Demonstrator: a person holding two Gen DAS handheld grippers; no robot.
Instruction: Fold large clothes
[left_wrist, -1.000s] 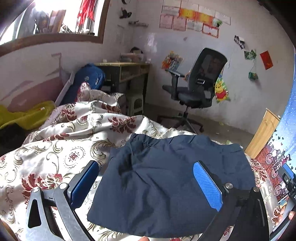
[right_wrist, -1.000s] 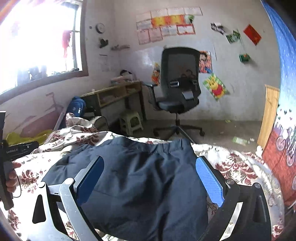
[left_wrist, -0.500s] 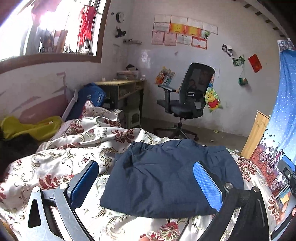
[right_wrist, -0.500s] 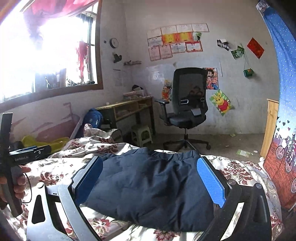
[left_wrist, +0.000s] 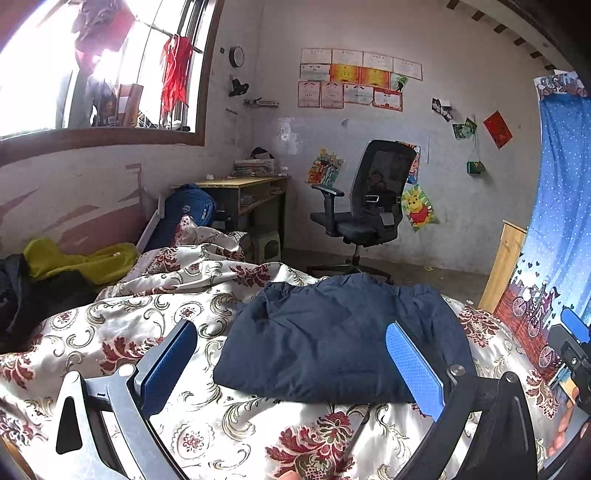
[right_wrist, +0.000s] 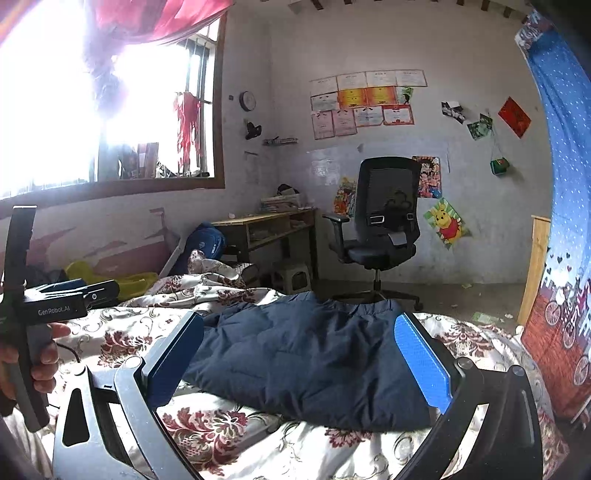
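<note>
One folded navy garment (left_wrist: 332, 339) lying on the flowery bedspread (left_wrist: 122, 332); two grippers, left gripper (left_wrist: 291, 354) and right gripper (right_wrist: 299, 350), both spread wide, gripping nothing, hanging above its near edge; one office chair (right_wrist: 384, 229) behind; one desk (right_wrist: 266, 229).

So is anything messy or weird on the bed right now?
A bit. The floral bedspread is rumpled into bunched folds behind the folded navy garment, and a yellow-green cloth lies crumpled by the wall. The garment itself looks tidy, and nothing looks damaged or spilled.

Grey-framed tongs (left_wrist: 291, 354), blue pads (left_wrist: 413, 373), silver screws
</note>
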